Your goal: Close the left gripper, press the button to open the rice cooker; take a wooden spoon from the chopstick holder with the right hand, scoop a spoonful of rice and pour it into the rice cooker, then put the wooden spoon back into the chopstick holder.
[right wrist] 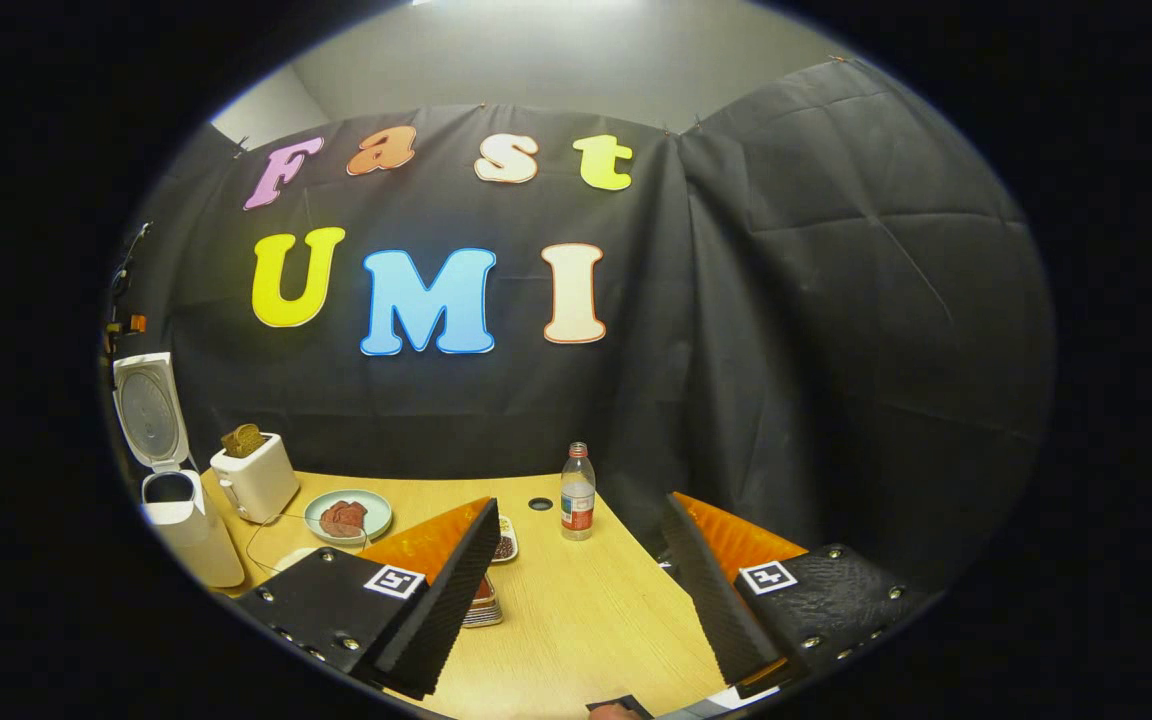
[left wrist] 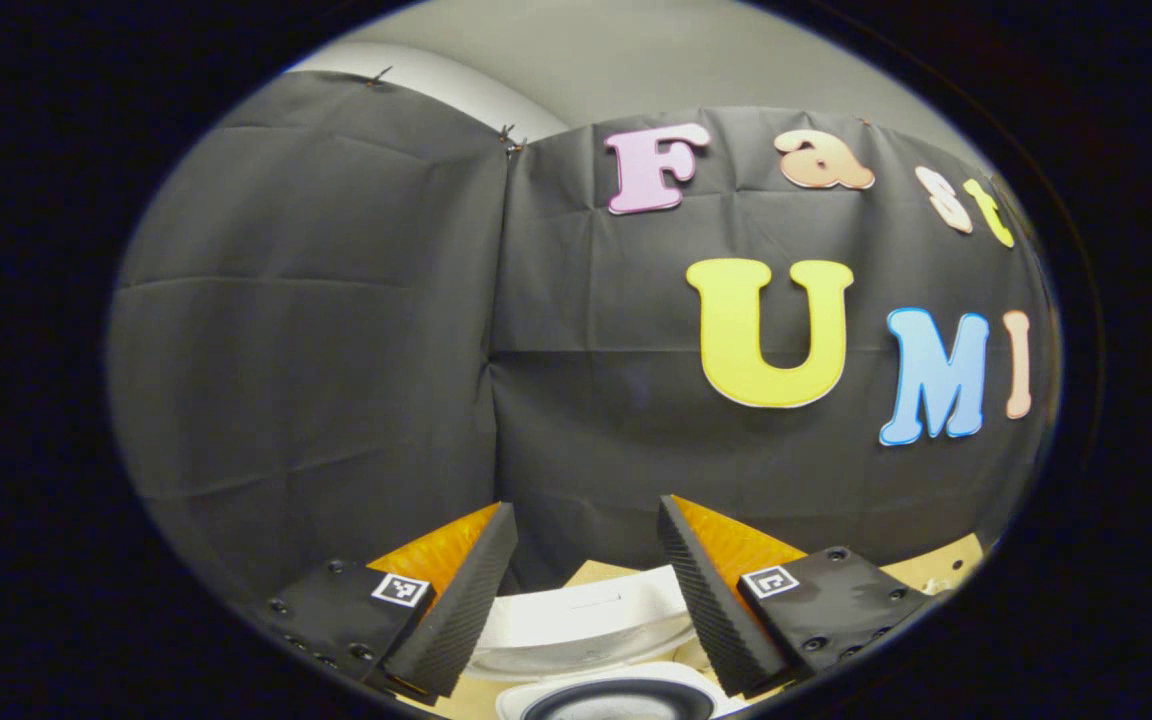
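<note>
On table, white rice cooker [right wrist: 168, 470], lid up

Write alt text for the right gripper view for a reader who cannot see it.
The right tool hangs open and empty above a wooden table. At far left stands a white rice cooker with its lid up, then a white toaster, a plate of food and a small bottle near the table's back edge.

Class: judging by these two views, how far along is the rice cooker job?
Done: the rice cooker lid stands open. In hand: nothing; the right hand-held gripper is open and empty above the table, and the left hand-held gripper is open too. Left: fetching the spoon, scooping, pouring, returning it.
</note>
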A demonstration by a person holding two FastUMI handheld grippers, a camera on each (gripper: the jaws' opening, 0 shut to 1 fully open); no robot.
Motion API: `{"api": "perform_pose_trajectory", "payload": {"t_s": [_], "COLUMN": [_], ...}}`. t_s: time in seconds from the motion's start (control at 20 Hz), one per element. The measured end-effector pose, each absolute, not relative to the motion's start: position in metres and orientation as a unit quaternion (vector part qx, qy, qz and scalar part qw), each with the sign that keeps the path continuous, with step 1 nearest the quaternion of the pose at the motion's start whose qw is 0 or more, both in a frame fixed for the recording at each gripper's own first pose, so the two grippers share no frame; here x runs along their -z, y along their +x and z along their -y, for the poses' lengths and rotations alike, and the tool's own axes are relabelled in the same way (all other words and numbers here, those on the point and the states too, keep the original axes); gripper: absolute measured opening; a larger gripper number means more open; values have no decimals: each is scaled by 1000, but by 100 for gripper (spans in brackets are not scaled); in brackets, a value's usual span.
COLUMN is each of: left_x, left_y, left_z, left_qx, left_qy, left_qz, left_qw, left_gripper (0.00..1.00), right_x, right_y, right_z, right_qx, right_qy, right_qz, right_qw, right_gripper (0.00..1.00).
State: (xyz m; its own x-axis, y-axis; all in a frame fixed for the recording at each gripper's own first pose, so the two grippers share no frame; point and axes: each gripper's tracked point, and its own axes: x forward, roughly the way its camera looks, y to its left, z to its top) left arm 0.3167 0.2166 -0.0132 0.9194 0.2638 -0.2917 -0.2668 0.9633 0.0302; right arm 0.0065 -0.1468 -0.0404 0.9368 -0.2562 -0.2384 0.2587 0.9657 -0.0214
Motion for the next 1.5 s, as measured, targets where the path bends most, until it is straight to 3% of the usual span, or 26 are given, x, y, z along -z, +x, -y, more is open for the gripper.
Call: {"api": "perform_pose_trajectory", "payload": {"t_s": [0.6,0.65,0.7,1.5], "left_x": [63,65,65,72], "left_y": [329,328,327,224], "left_z": [-229,-228,-227,-155], "left_qx": [-143,-142,-141,-110], "left_qy": [-27,-26,-23,-27], "left_qz": [-212,-211,-211,-203], "left_qw": [966,967,967,973], "left_gripper": [98,92,98,100], "right_x": [39,39,39,40], "right_y": [13,15,16,44], "right_z": [132,131,130,110], "right_qx": [113,110,108,55], "right_qy": [-7,-6,-6,2], "right_qz": [-120,-119,-119,-112], "right_qw": [986,987,987,992], "right_gripper": [99,99,99,99]}}
